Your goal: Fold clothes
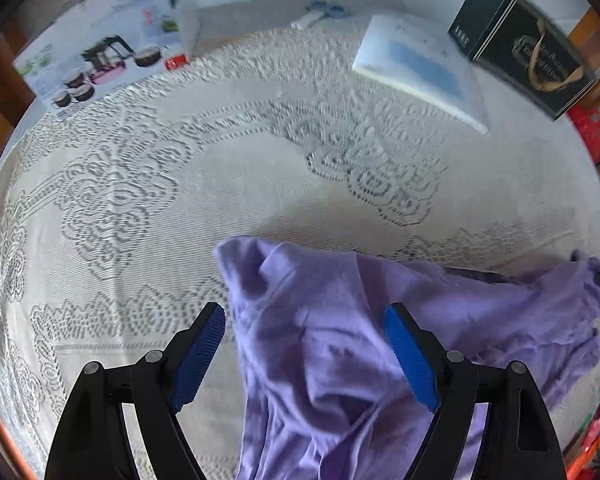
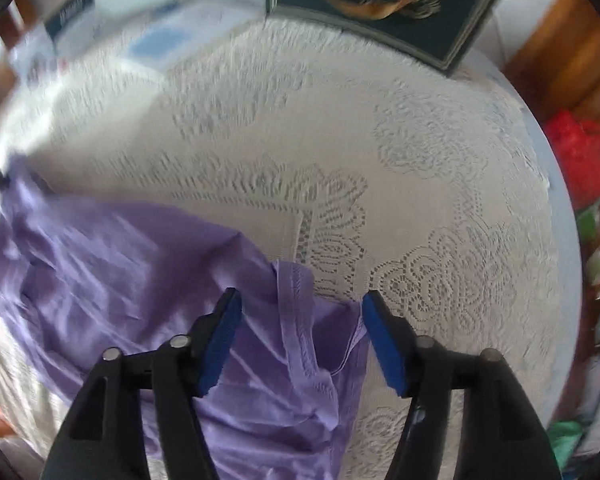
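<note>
A crumpled purple garment (image 1: 320,360) lies on the white lace tablecloth (image 1: 220,184) at the near side. My left gripper (image 1: 304,310) points down over the garment's left end, jaws wide apart, with the cloth rising between the blue pads (image 1: 202,356) but not pinched. In the right wrist view the same purple garment (image 2: 120,264) spreads to the left. My right gripper (image 2: 302,296) stands open over its stitched hem (image 2: 296,312), which lies loose between the fingers. The view is blurred.
A black gift box with a gold ribbon (image 1: 528,44) stands at the far right, with a white and blue flat packet (image 1: 416,68) beside it. A printed cookware box (image 1: 100,56) is at the far left. A red bag (image 2: 580,152) sits beyond the table's right edge.
</note>
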`<state>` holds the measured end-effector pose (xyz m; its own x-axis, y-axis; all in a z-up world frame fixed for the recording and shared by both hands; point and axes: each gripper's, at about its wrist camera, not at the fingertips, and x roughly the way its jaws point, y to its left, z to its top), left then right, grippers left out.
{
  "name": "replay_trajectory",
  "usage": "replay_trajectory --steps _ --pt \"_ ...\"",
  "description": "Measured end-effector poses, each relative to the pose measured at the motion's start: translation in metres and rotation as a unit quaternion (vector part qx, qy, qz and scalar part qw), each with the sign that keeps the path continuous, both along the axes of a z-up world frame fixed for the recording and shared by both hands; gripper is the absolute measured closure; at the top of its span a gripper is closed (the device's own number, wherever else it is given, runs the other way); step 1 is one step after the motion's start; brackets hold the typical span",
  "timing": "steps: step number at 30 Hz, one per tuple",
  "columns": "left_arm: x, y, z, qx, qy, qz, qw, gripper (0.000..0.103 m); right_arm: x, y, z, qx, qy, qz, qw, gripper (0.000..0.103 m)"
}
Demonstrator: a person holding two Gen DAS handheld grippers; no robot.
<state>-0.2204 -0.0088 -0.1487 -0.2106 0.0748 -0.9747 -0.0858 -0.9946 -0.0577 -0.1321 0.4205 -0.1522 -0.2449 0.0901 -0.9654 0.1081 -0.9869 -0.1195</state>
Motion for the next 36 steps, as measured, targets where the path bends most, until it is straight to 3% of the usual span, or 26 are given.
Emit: replay_trajectory --steps 1,4,6,7,8,10,11,14,16,19,23,26,28,31,33,36 --pt "-0.001 0.002 -0.006 -0.008 -0.006 0.001 1.0000 0.023 -0.003 0.007 0.001 0.000 0.003 -0.015 1.000 0.100" --pt "-0.004 0.004 -0.018 -0.026 -0.007 0.008 0.9996 0.026 -0.012 0.033 0.006 -0.002 0.017 -0.067 0.998 0.100" --pt "-0.004 0.003 -0.019 -0.026 0.000 0.017 0.9995 0.026 -0.012 0.077 0.016 -0.040 0.046 -0.154 0.986 0.099" --pt "-0.004 0.003 -0.019 -0.026 0.002 0.021 0.9994 0.025 -0.011 0.100 0.017 -0.064 0.054 -0.200 0.976 0.095" --pt "-0.004 0.003 -0.019 -0.026 0.004 0.024 0.9994 0.024 -0.008 0.120 0.013 -0.083 0.052 -0.237 0.967 0.073" --pt "-0.003 0.003 -0.018 -0.027 0.006 0.026 0.9993 0.023 -0.002 0.137 0.003 -0.094 0.037 -0.270 0.958 0.044" --pt "-0.003 0.003 -0.018 -0.025 0.005 0.024 0.9994 0.023 0.001 0.143 -0.001 -0.103 0.034 -0.282 0.953 0.036" --pt "0.004 -0.002 -0.005 -0.012 0.014 0.025 0.9995 0.022 0.012 0.144 0.006 -0.160 0.051 -0.286 0.943 0.033" --pt "0.015 -0.007 0.012 0.002 0.031 0.024 0.9992 0.021 0.020 0.140 0.024 -0.196 0.086 -0.278 0.937 0.031" --pt "0.039 -0.009 0.033 0.011 0.043 0.005 0.9990 0.020 0.033 0.135 0.054 -0.188 0.127 -0.276 0.934 0.023" --pt "0.070 -0.003 0.041 0.010 0.038 -0.030 0.9988 0.020 0.048 0.110 0.090 -0.116 0.169 -0.237 0.950 0.023" --pt "0.080 -0.001 0.036 0.004 0.036 -0.042 0.9985 0.020 0.057 0.108 0.103 -0.084 0.177 -0.257 0.946 0.022" --pt "0.085 0.000 0.031 -0.001 0.034 -0.046 0.9984 0.020 0.053 0.082 0.102 -0.131 0.154 -0.204 0.958 0.024" --pt "0.087 0.000 0.023 0.001 0.029 -0.042 0.9987 0.020 0.041 0.009 0.096 -0.191 0.112 -0.092 0.971 0.047" --pt "0.089 0.002 0.020 -0.003 0.031 -0.040 0.9987 0.020 0.029 -0.047 0.088 -0.223 0.088 -0.027 0.970 0.048" --pt "0.093 0.006 0.017 -0.004 0.034 -0.042 0.9985 0.020 0.009 -0.130 0.073 -0.229 0.068 0.064 0.969 0.048"
